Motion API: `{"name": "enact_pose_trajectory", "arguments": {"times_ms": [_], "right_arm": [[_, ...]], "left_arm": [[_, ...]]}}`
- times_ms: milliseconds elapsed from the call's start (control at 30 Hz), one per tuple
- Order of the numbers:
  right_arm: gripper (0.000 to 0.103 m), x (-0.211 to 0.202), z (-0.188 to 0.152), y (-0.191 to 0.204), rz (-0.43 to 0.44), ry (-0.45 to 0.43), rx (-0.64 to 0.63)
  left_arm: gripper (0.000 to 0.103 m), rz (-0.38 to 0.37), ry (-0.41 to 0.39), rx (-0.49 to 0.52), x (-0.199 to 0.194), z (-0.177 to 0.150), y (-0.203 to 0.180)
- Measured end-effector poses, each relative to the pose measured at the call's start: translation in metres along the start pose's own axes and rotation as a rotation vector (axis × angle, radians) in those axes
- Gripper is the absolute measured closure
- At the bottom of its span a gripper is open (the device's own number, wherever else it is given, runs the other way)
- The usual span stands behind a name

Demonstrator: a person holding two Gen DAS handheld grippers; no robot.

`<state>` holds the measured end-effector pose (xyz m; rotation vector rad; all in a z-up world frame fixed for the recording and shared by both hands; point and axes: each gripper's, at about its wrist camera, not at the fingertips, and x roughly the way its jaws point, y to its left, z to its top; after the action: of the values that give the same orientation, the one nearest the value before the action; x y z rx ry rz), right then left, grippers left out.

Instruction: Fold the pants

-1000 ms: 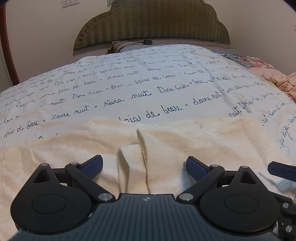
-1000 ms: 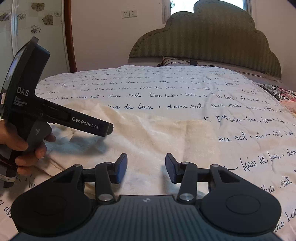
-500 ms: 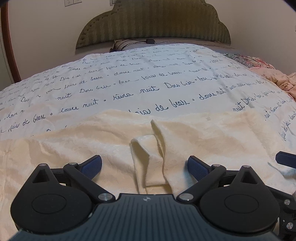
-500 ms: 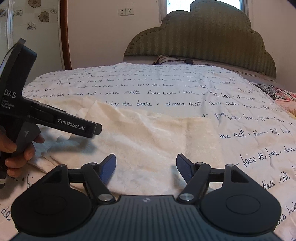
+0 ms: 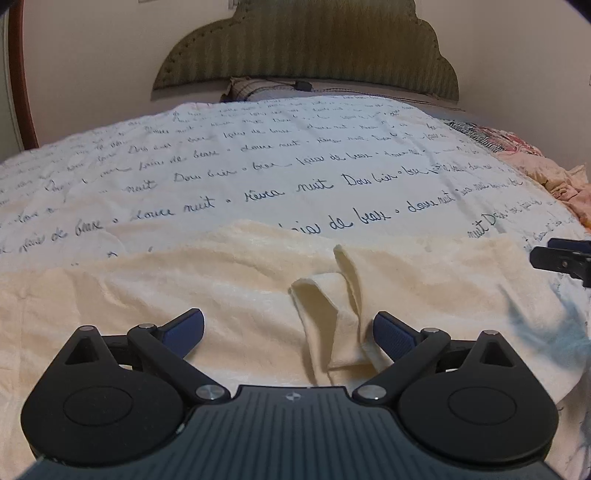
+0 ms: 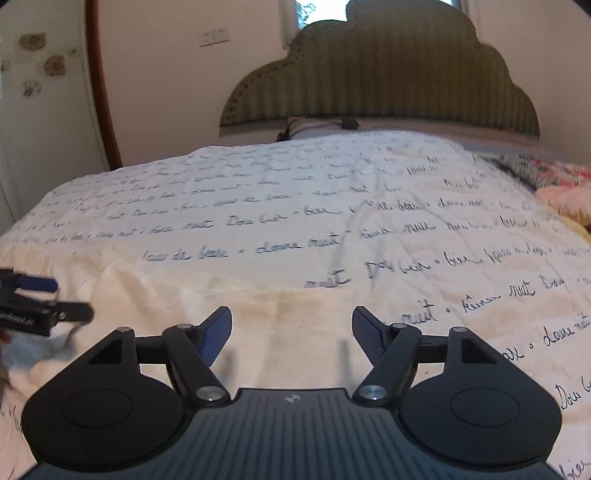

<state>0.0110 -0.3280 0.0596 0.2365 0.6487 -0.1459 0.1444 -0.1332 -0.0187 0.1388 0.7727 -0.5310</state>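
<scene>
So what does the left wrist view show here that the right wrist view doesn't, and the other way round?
Only the left wrist view shows the upright fold in the cream pants, standing between the open left tongs.

Only the right wrist view shows the window, the wall switch and the flower stickers. The right tongs, which have just been opening, stand open over flat cream fabric with nothing between them.

Both show the bedspread with handwriting print, the green headboard, the pillow and the pink bedding. Each view also catches the other tongs at its edge.
</scene>
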Motion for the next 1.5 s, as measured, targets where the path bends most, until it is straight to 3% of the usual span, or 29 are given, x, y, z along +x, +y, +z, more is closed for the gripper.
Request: {"name": "enact_pose_trajectory", "arguments": {"times_ms": [67, 133, 200, 267, 433, 567, 633, 700, 767, 900, 933, 1000, 1167, 1267, 1500], "right_arm": [[0.031, 0.022, 0.011, -0.042, 0.087, 0.068, 0.127], [0.031, 0.044, 0.012, -0.072, 0.18, 0.13, 0.253], [0.04, 0.063, 0.007, -0.085, 0.303, 0.153, 0.333], [0.063, 0.075, 0.004, -0.082, 0.374, 0.165, 0.356], [0.082, 0.069, 0.008, -0.071, 0.343, 0.109, 0.295], [0.087, 0.052, 0.018, -0.062, 0.31, 0.03, 0.241], [0.087, 0.053, 0.021, -0.056, 0.273, 0.017, 0.214], [0.083, 0.063, 0.02, -0.05, 0.196, 0.063, 0.165], [0.066, 0.071, 0.016, -0.044, 0.126, 0.111, 0.12], [0.058, 0.029, 0.011, -0.028, -0.076, -0.037, 0.085], [0.056, 0.015, 0.009, -0.02, -0.082, -0.069, 0.059], [0.056, -0.007, 0.0, 0.0, -0.016, -0.083, 0.0], [0.055, -0.019, -0.035, 0.041, 0.104, 0.018, -0.106], [0.053, -0.005, -0.053, 0.047, 0.056, 0.084, -0.115], [0.049, -0.007, -0.037, 0.086, 0.107, -0.002, -0.144]], "left_arm": [[0.004, -0.045, 0.044, -0.031, 0.011, 0.004, 0.001], [0.004, -0.038, 0.05, -0.022, 0.018, 0.006, -0.004], [0.003, -0.013, 0.032, 0.019, 0.021, 0.005, -0.013], [0.004, 0.008, 0.008, 0.071, 0.023, 0.005, -0.023], [0.031, 0.022, -0.047, 0.131, 0.028, 0.007, -0.04], [0.039, 0.029, -0.058, 0.073, 0.033, 0.014, -0.042], [0.036, 0.045, -0.063, 0.088, 0.035, 0.014, -0.044], [0.029, 0.055, -0.042, 0.118, 0.037, 0.012, -0.046], [0.019, 0.072, -0.039, 0.13, 0.03, 0.011, -0.046], [0.016, 0.167, -0.122, 0.222, 0.004, 0.001, -0.05], [0.015, 0.185, -0.141, 0.253, -0.002, -0.003, -0.052], [0.014, 0.194, -0.159, 0.299, -0.011, -0.012, -0.056], [0.012, 0.211, -0.158, 0.416, -0.004, -0.037, -0.07], [0.012, 0.195, -0.158, 0.387, -0.007, -0.035, -0.068], [0.012, 0.194, -0.179, 0.242, -0.012, -0.006, -0.041]]}}
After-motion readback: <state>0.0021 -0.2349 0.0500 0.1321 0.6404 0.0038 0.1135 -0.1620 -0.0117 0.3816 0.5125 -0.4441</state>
